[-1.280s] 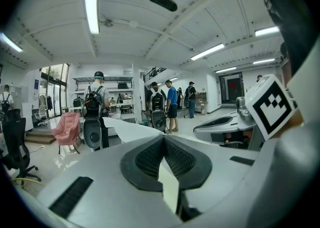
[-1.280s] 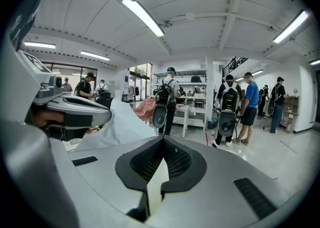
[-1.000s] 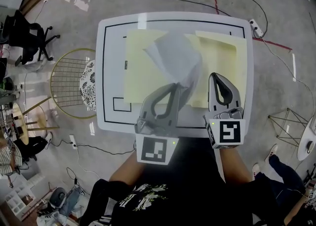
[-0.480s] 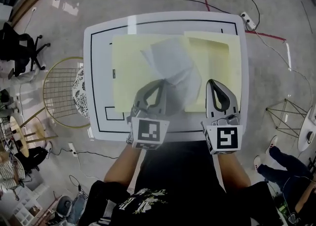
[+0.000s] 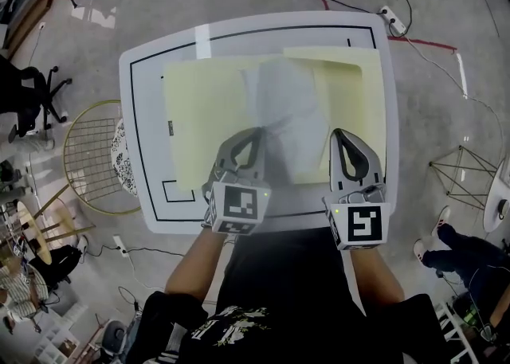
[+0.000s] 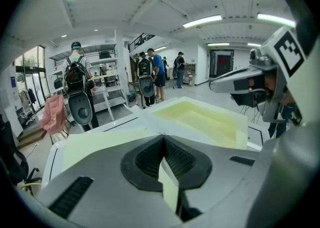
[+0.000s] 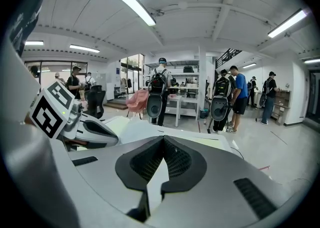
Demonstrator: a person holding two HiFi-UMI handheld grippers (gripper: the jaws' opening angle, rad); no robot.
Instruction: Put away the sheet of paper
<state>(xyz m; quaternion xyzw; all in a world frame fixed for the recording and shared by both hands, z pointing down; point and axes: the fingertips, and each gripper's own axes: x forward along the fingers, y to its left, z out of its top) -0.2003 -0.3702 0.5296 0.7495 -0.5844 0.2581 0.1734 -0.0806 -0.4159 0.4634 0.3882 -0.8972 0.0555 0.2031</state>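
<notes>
An open pale yellow folder [image 5: 199, 107] lies spread on the white table [image 5: 139, 115]. A thin white sheet of paper [image 5: 291, 111] rests almost flat across the folder's middle. My left gripper [image 5: 256, 131] is shut on the sheet's near corner, low over the folder. In the left gripper view the jaw tips [image 6: 162, 137] meet, with the yellow folder [image 6: 200, 117] beyond them. My right gripper [image 5: 339, 133] is shut with nothing in it, over the folder's near right part. Its closed tips [image 7: 162, 138] point across the table, and the left gripper [image 7: 95, 129] shows beside them.
A gold wire chair [image 5: 92, 155] stands against the table's left side. Cables and a power strip [image 5: 388, 16] lie on the floor behind the table. Someone's legs [image 5: 458, 247] are at the lower right. Several people with backpacks [image 7: 160, 92] stand in the room.
My left gripper has sunk towards the table with the sheet. The paper, raised and bulging before, now lies nearly flat on the folder. My right gripper has dropped slightly.
</notes>
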